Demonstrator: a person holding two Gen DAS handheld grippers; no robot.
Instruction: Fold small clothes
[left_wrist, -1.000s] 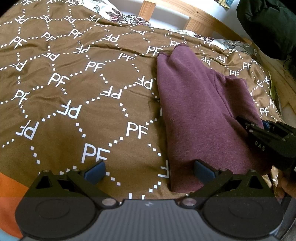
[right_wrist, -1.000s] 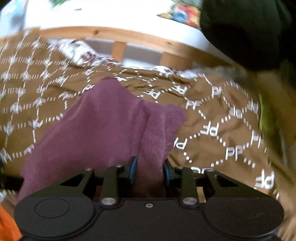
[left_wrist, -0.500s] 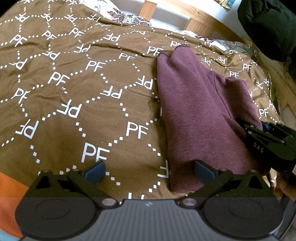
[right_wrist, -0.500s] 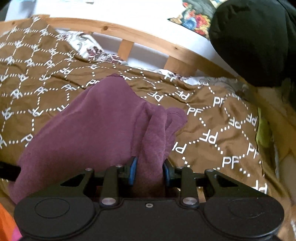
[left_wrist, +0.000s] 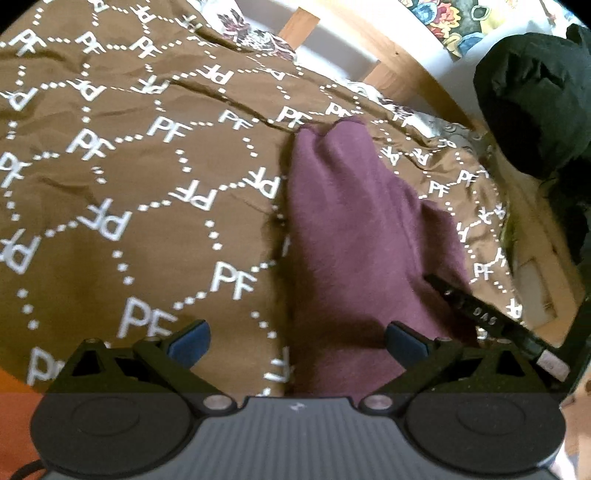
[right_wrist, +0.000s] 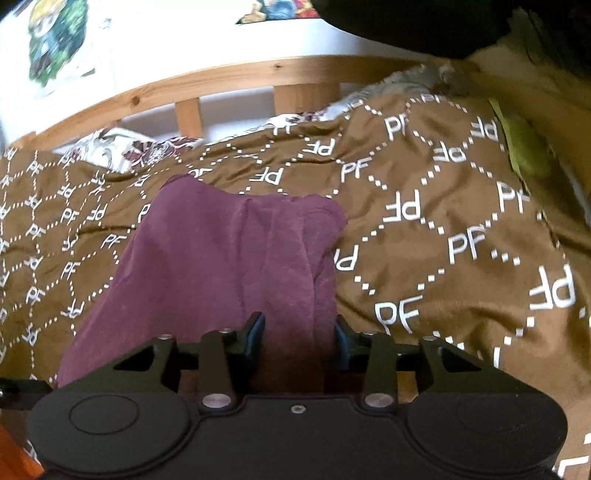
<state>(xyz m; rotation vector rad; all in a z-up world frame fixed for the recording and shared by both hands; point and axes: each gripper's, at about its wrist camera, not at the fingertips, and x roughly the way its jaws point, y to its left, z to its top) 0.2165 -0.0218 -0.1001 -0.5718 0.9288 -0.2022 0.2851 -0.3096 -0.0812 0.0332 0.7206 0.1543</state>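
Observation:
A maroon garment (left_wrist: 354, 236) lies lengthwise on the brown bedspread (left_wrist: 122, 177), folded into a long strip. My left gripper (left_wrist: 295, 338) is open and empty, its jaws wide over the garment's near left edge. My right gripper (right_wrist: 297, 334) is shut on a thick fold at the near end of the garment (right_wrist: 236, 258). The right gripper also shows in the left wrist view (left_wrist: 476, 314), at the garment's right edge.
A wooden bed rail (right_wrist: 229, 79) runs along the far side. A black bundle (left_wrist: 535, 99) sits at the far right. A floral pillow (right_wrist: 110, 147) peeks out beyond the bedspread. An orange cloth (left_wrist: 14, 424) lies at the near left.
The left gripper has tipped up and moved closer to the garment. The right gripper has swung so the view shows more of the rail; its hold on the fold is the same.

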